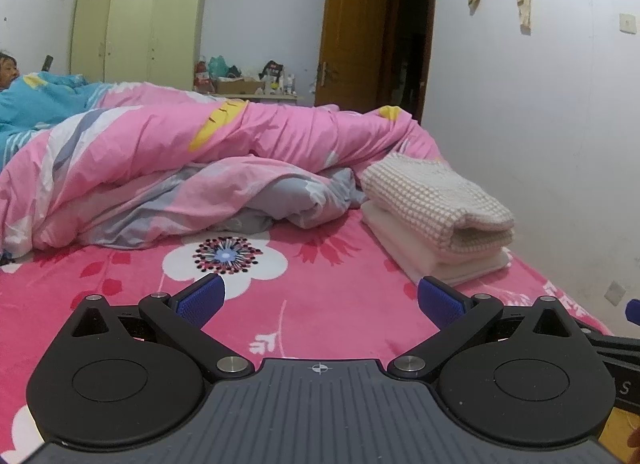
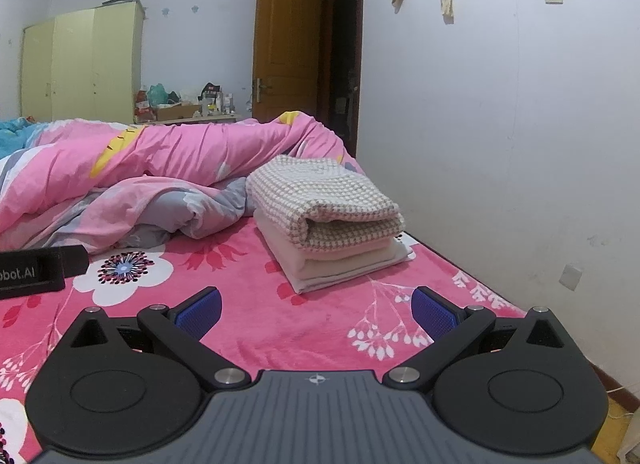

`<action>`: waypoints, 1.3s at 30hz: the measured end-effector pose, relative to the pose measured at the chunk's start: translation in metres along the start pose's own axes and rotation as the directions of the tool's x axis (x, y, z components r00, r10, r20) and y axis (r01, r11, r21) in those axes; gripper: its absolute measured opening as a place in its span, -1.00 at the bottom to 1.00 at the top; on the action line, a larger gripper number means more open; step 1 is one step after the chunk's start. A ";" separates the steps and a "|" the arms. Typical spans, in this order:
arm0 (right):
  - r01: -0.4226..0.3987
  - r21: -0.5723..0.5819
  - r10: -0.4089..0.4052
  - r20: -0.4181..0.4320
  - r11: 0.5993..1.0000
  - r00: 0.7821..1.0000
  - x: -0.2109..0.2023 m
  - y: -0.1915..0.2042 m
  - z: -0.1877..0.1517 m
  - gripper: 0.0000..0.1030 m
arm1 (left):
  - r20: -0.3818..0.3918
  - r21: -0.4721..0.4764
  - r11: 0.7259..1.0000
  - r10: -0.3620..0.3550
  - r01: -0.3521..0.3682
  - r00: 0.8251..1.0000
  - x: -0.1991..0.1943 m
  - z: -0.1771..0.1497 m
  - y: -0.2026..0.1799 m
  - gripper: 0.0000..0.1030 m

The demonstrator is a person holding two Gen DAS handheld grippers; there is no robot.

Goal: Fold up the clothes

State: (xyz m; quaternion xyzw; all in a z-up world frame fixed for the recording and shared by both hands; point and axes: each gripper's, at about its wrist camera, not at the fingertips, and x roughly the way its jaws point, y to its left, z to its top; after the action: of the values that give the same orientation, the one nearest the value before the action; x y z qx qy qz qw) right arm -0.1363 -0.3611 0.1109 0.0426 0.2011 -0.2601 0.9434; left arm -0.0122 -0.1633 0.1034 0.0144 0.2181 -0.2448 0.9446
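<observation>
Right wrist view: a bedroom seen low over a bed, both tongs empty above the sheet.
Bed [image 2: 248, 328]: covered with a pink flowered sheet; it runs along the white wall on the right.
Quilt [image 2: 160, 168]: pink, rumpled, heaped across the far half of the bed, just left of the clothes and touching them.
Wardrobe [image 2: 84, 64]: pale yellow, against the far wall, left of the brown door [image 2: 288, 48].
Folded clothes [image 2: 324, 216]: a neat stack near the bed's right edge; a checked waffle-knit piece lies on top of cream pieces.
Left tongs [image 1: 320, 300]: blue pads spread wide apart, holding nothing, over the sheet with the stack ahead to the right.
Right tongs [image 2: 316, 306]: likewise spread wide and empty, the stack just ahead of them.
</observation>
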 end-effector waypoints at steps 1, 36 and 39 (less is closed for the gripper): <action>0.002 0.001 -0.002 0.000 1.000 1.000 0.000 -0.001 0.000 1.00 | -0.001 0.000 1.000 -0.003 0.003 1.000 0.000 0.000 -0.001 1.00; 0.041 0.008 -0.040 -0.018 0.999 0.999 0.000 -0.016 -0.008 1.00 | -0.025 0.016 1.000 0.002 -0.002 1.000 0.007 -0.011 -0.020 1.00; 0.040 0.006 -0.040 -0.018 0.999 0.999 0.000 -0.015 -0.008 1.00 | -0.025 0.013 1.000 0.003 -0.003 1.000 0.007 -0.011 -0.018 1.00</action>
State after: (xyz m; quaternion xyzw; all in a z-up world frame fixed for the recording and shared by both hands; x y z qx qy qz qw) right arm -0.1468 -0.3724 0.1039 0.0441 0.2095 -0.2794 0.9360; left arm -0.0199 -0.1811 0.0922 0.0240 0.2282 -0.2445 0.9421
